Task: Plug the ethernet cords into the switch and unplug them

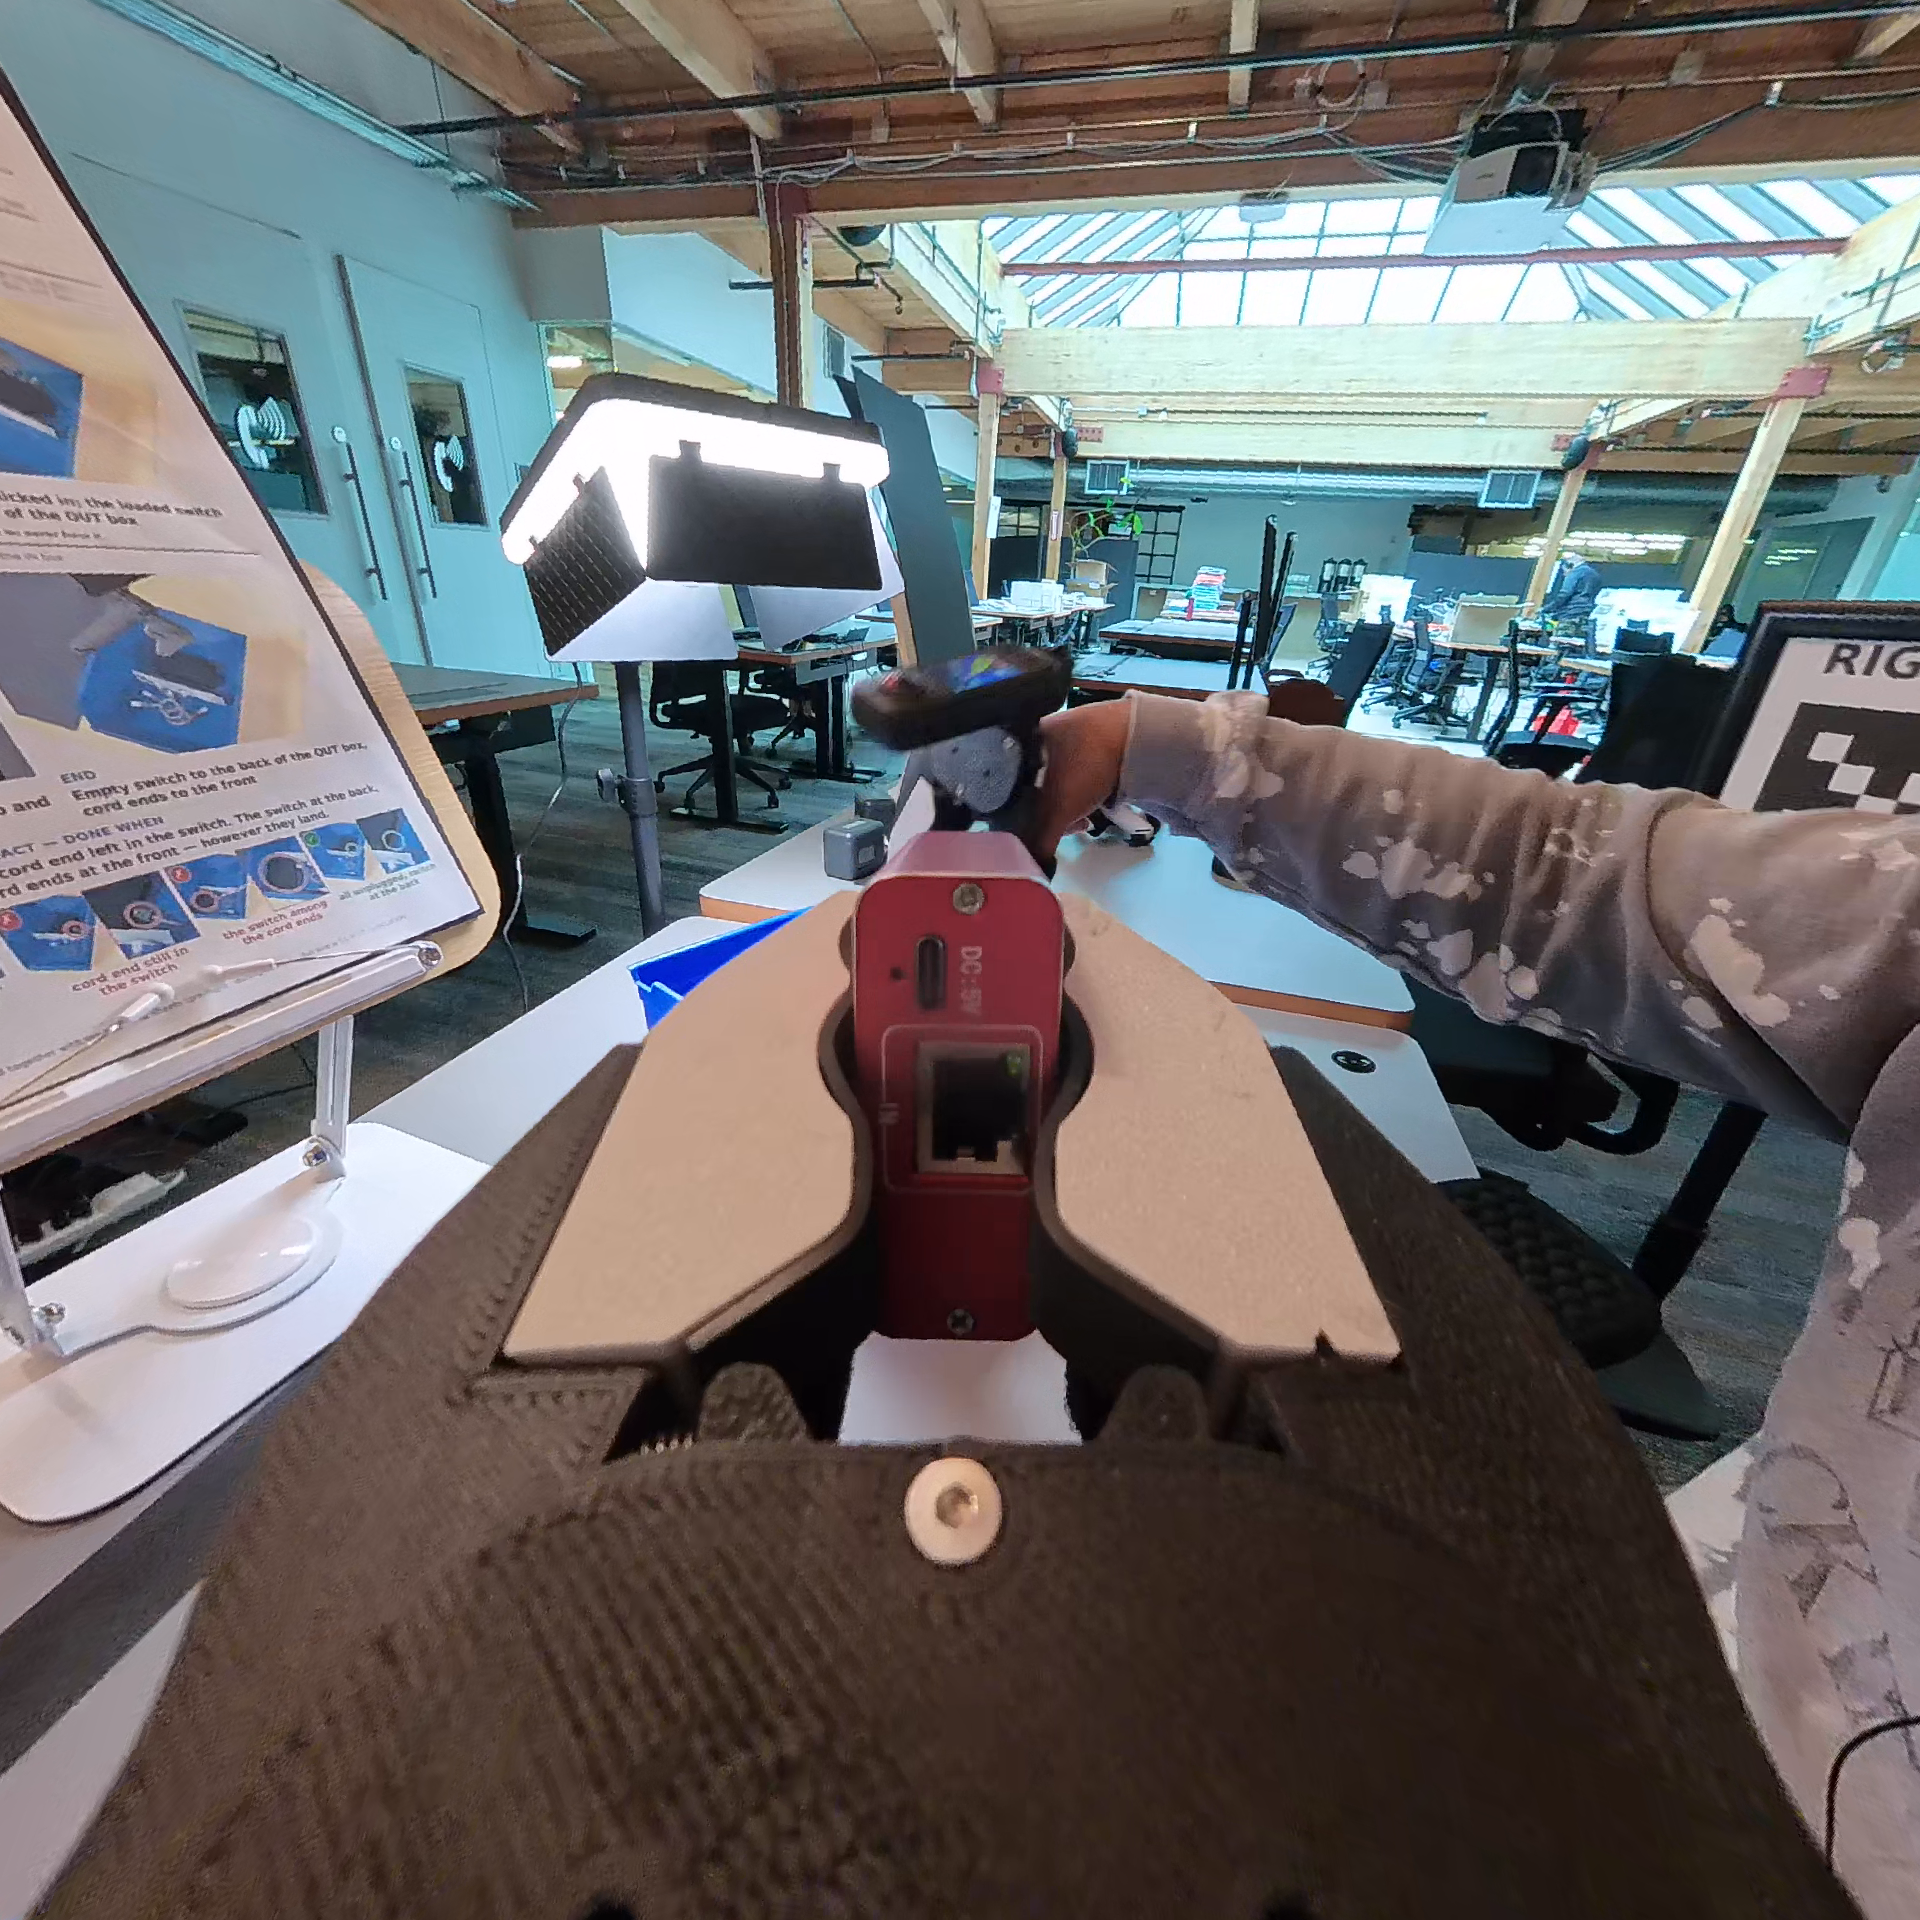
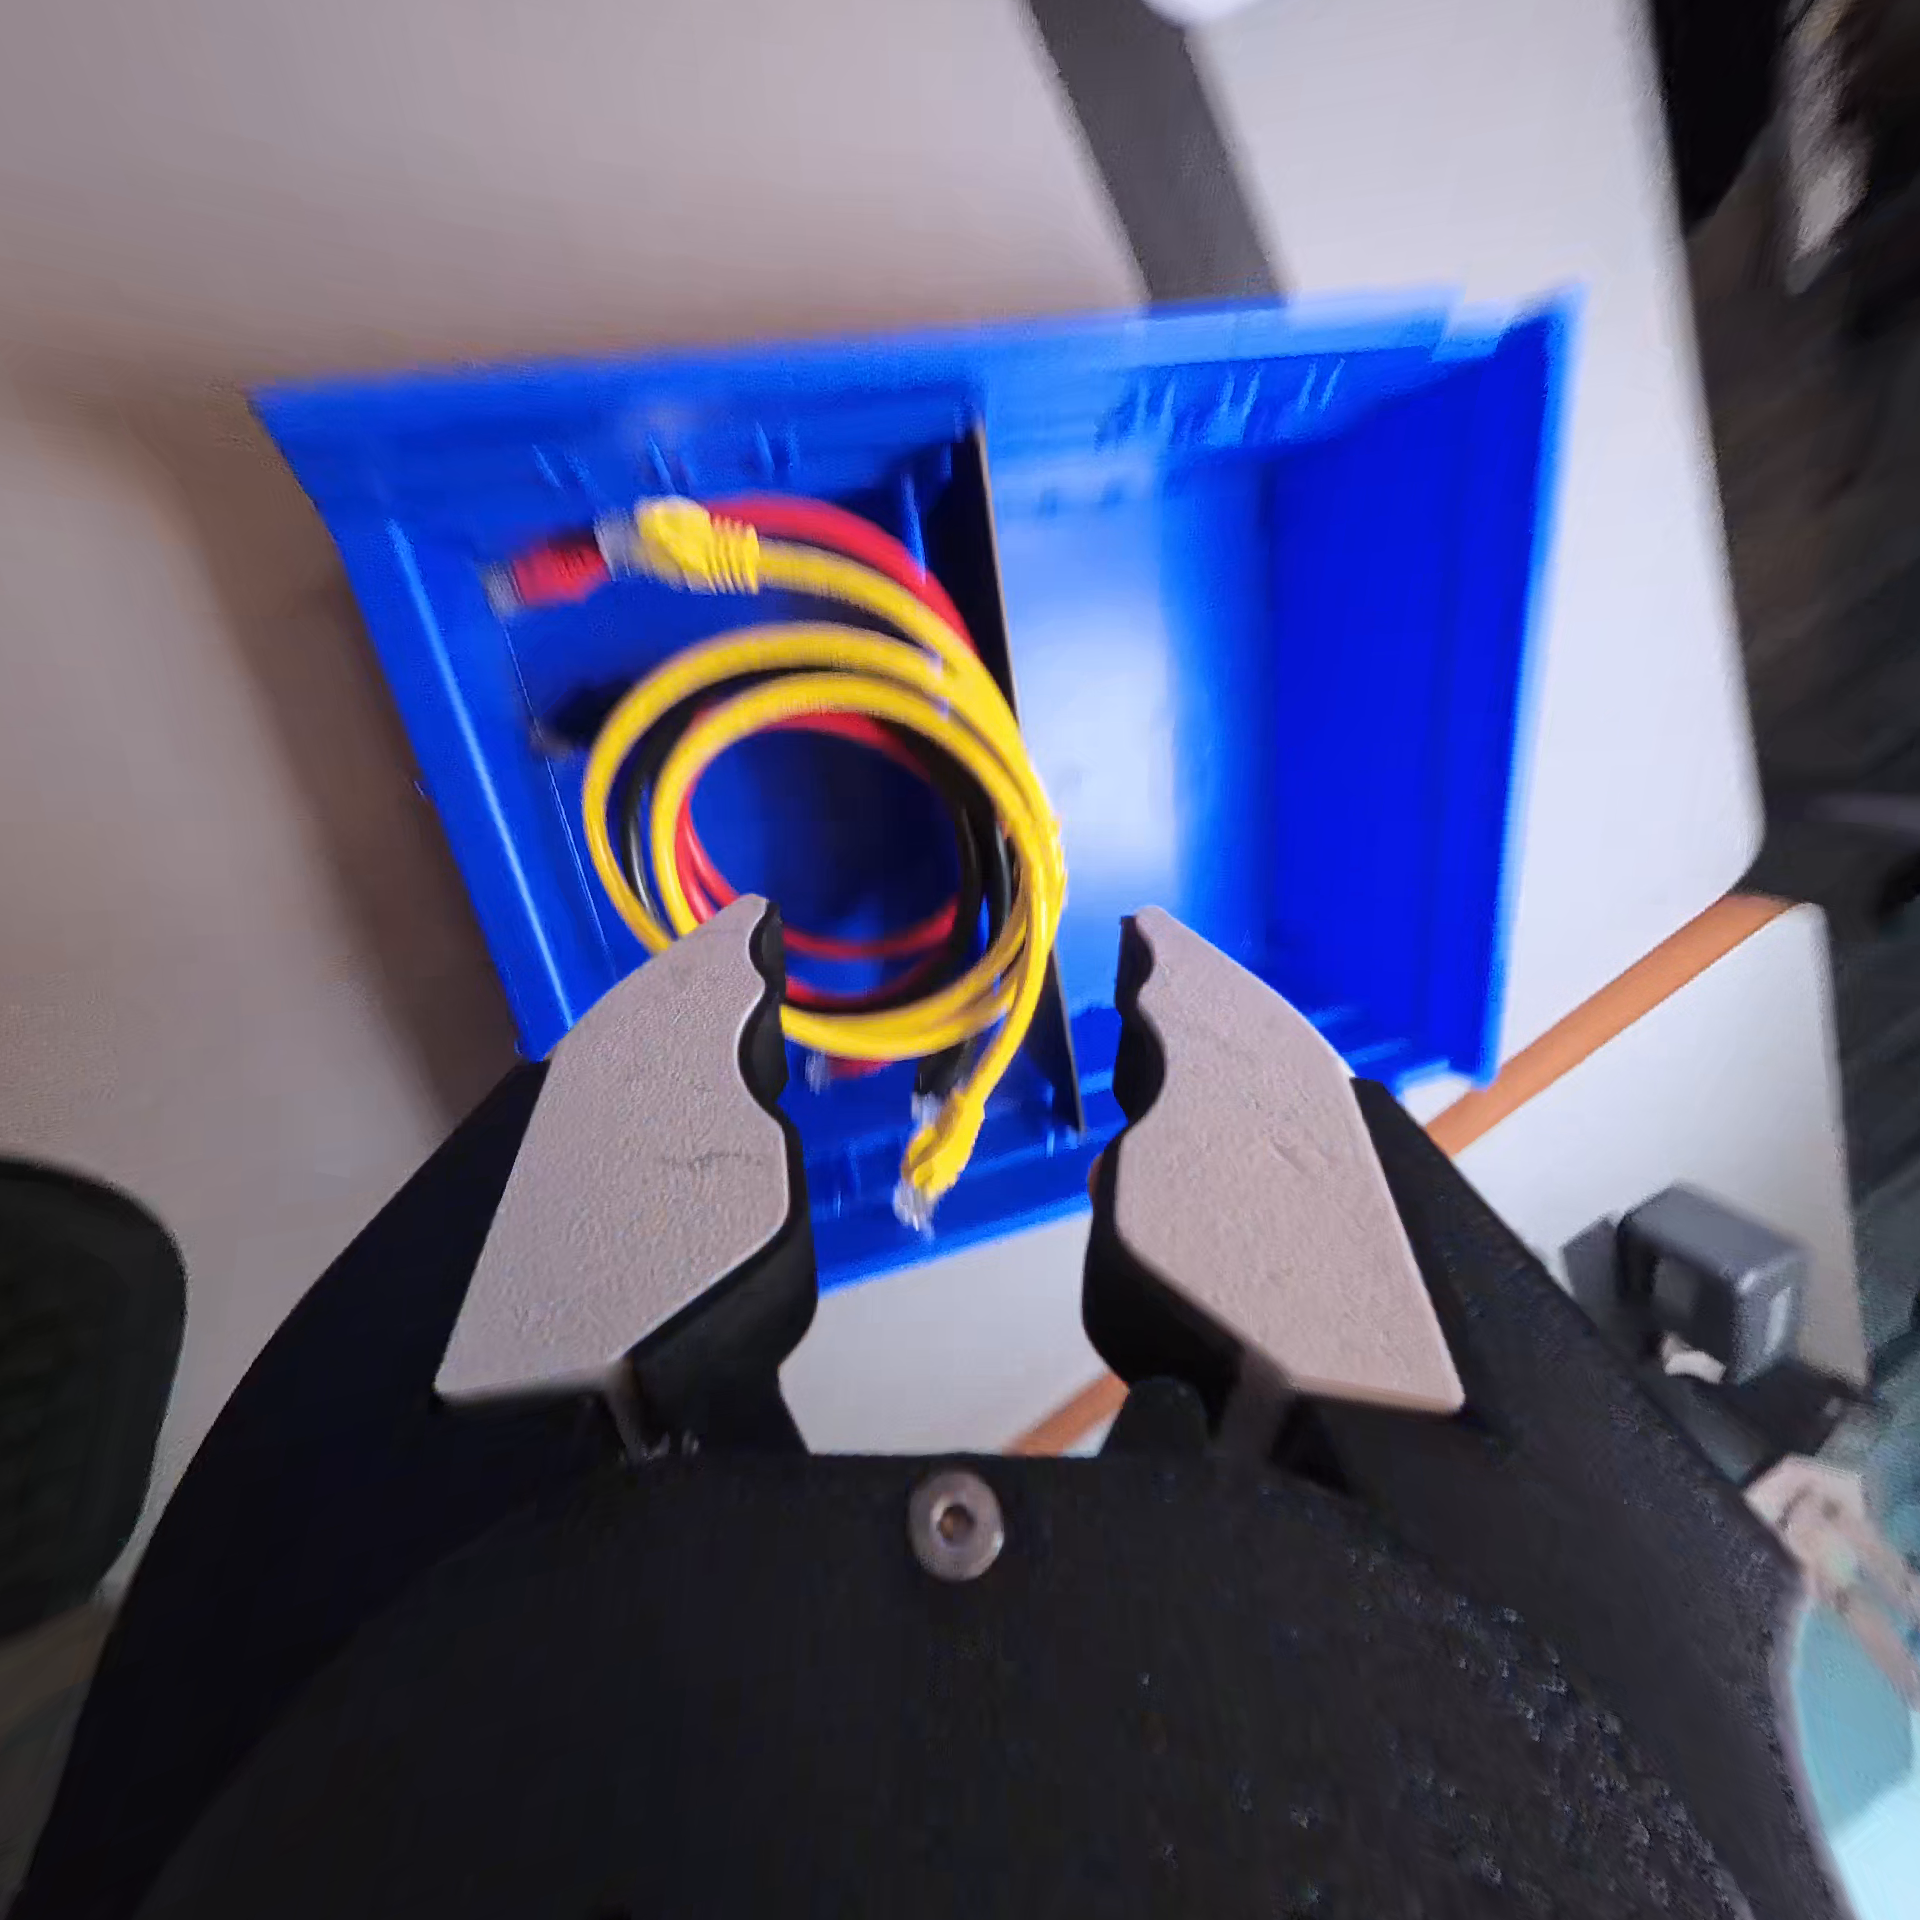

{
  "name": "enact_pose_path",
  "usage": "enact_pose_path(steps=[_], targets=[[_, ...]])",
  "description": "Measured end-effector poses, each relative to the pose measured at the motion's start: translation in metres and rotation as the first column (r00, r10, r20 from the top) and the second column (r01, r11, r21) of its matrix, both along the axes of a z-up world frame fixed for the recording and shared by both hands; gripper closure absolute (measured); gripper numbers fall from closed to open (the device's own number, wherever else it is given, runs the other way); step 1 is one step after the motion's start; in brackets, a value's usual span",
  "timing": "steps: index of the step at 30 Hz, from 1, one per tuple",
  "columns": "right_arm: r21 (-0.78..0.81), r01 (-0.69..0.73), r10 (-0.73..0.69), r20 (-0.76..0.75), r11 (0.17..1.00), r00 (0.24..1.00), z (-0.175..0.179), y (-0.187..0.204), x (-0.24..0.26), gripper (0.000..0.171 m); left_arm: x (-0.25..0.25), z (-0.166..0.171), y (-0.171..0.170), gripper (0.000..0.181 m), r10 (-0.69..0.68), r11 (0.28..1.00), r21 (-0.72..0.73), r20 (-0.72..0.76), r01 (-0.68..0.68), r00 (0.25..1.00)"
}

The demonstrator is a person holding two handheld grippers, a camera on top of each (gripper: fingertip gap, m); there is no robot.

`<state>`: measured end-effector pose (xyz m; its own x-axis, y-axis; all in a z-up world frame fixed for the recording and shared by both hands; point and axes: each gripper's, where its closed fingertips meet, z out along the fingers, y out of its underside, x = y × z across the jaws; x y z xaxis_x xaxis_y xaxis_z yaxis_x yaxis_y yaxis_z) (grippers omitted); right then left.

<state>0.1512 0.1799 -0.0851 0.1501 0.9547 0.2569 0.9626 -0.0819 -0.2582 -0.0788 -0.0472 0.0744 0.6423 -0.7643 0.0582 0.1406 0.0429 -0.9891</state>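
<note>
My left gripper [image 1: 961,914] is shut on a red metal switch [image 1: 956,1101], held upright in the air with an empty port on its end facing the camera. My right gripper [image 2: 948,925] is open and empty, hovering above a blue bin [image 2: 1351,665]. In the bin's left compartment lie coiled yellow [image 2: 831,665], red [image 2: 831,520] and black [image 2: 634,758] ethernet cords. A yellow plug [image 2: 940,1138] lies near the bin's front wall, between my open fingers. The other gripper [image 1: 977,748] shows beyond the switch in the left wrist view, held by a hand.
An instruction sheet on a stand [image 1: 187,727] is at the left. A studio light [image 1: 707,530] stands behind. The bin's right compartment [image 2: 1226,727] holds nothing. A small grey camera [image 2: 1704,1299] sits on the white table [image 2: 312,260] to the right.
</note>
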Motion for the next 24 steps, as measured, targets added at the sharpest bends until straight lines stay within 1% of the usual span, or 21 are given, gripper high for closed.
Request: enact_pose_path(steps=[3, 5, 7, 11, 14, 16, 18, 20, 21, 22, 24], targets=[[0.159, -0.096, 0.13, -0.226, 0.983, 0.965, 0.033, -0.024, -0.043, 0.109, 0.005, -0.008, 0.008, 0.152, 0.005, 0.999, -0.051, 0.017, -0.004, 1.0], [0.293, -0.145, 0.247, -0.352, 0.945, 0.903, 0.056, -0.05, -0.072, 0.111, 0.01, -0.015, 0.014, 0.151, 0.001, 0.995, -0.095, 0.038, 0.002, 0.999], [0.413, -0.186, 0.367, -0.417, 0.892, 0.832, 0.072, -0.082, -0.098, 0.113, 0.017, -0.026, 0.023, 0.152, -0.005, 0.988, -0.151, 0.063, 0.014, 0.998], [0.544, -0.273, 0.544, -0.433, 0.794, 0.719, 0.079, -0.148, -0.141, 0.109, 0.035, -0.053, 0.041, 0.152, -0.015, 0.962, -0.267, 0.129, 0.049, 0.992], [0.641, -0.313, 0.624, -0.338, 0.701, 0.705, 0.076, -0.173, -0.164, 0.098, 0.05, -0.069, 0.049, 0.151, -0.042, 0.935, -0.337, 0.199, 0.109, 0.979], [0.685, -0.332, 0.65, -0.272, 0.649, 0.709, 0.071, -0.18, -0.175, 0.092, 0.058, -0.077, 0.052, 0.151, -0.05, 0.92, -0.368, 0.226, 0.132, 0.973], [0.707, -0.34, 0.662, -0.239, 0.62, 0.711, 0.065, -0.185, -0.186, 0.092, 0.065, -0.083, 0.053, 0.152, -0.053, 0.911, -0.387, 0.224, 0.139, 0.973], [0.703, -0.354, 0.657, -0.212, 0.617, 0.724, 0.056, -0.186, -0.192, 0.096, 0.07, -0.088, 0.055, 0.152, -0.045, 0.91, -0.394, 0.204, 0.124, 0.978], [0.714, -0.354, 0.658, -0.197, 0.604, 0.727, 0.054, -0.185, -0.194, 0.102, 0.071, -0.089, 0.055, 0.152, -0.039, 0.911, -0.396, 0.198, 0.117, 0.979], [0.73, -0.355, 0.659, -0.172, 0.585, 0.733, 0.054, -0.182, -0.195, 0.104, 0.071, -0.091, 0.056, 0.152, -0.03, 0.91, -0.401, 0.189, 0.105, 0.981], [0.714, -0.37, 0.656, -0.164, 0.595, 0.737, 0.051, -0.181, -0.195, 0.104, 0.071, -0.094, 0.058, 0.152, -0.018, 0.912, -0.403, 0.166, 0.084, 0.986]])
